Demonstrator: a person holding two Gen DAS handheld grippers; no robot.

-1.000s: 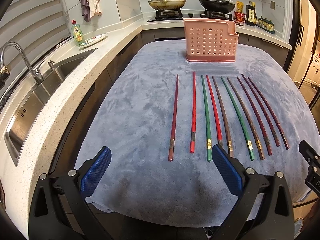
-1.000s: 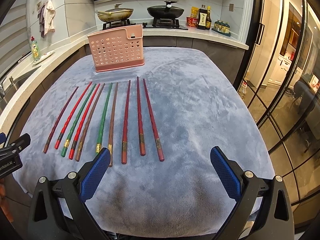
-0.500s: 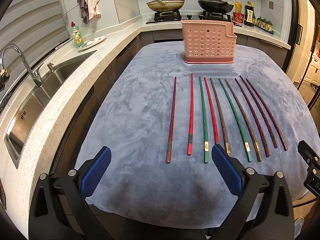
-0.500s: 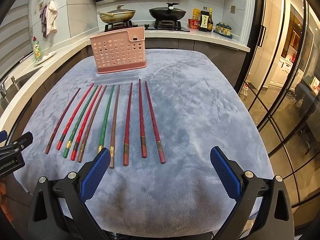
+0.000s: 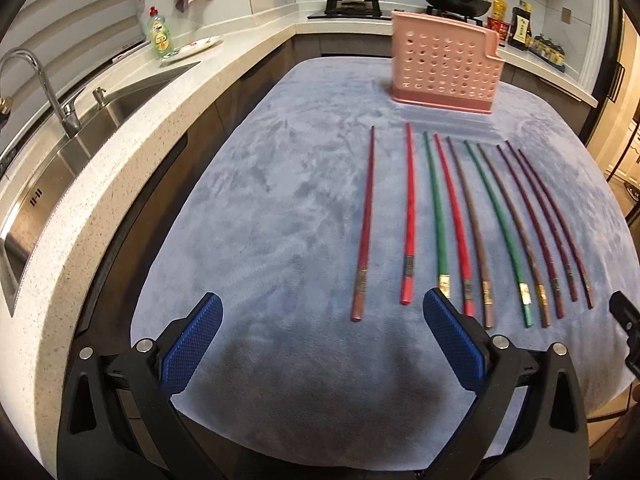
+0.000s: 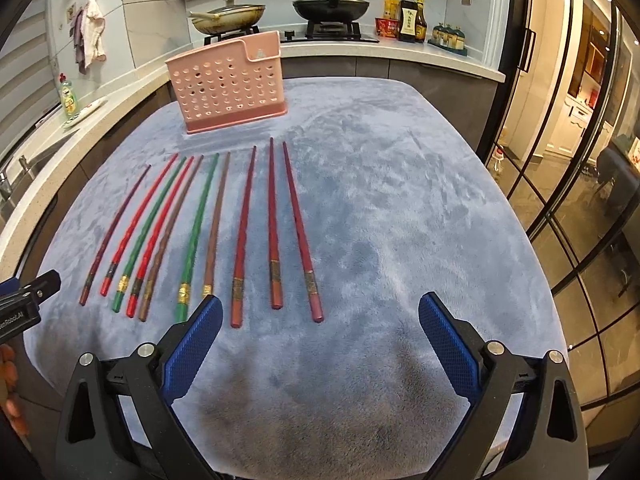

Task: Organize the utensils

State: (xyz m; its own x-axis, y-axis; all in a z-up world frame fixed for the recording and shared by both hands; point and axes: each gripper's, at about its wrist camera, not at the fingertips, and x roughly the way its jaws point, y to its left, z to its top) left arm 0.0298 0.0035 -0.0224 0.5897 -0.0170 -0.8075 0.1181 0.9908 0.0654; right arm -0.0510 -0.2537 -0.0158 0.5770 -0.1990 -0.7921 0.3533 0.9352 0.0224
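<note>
— How do the claws stand?
— The left gripper (image 5: 322, 340) is spread wide with nothing between its blue pads, hovering over the grey cloth (image 5: 280, 208). The right gripper (image 6: 318, 344) is likewise released and bare.
— And the utensils?
— Ten chopsticks (image 6: 196, 232) lie side by side just ahead of both claws, thick ends nearest. Beyond their tips stands the pink holder (image 6: 230, 84), upright, well apart from either claw.
</note>
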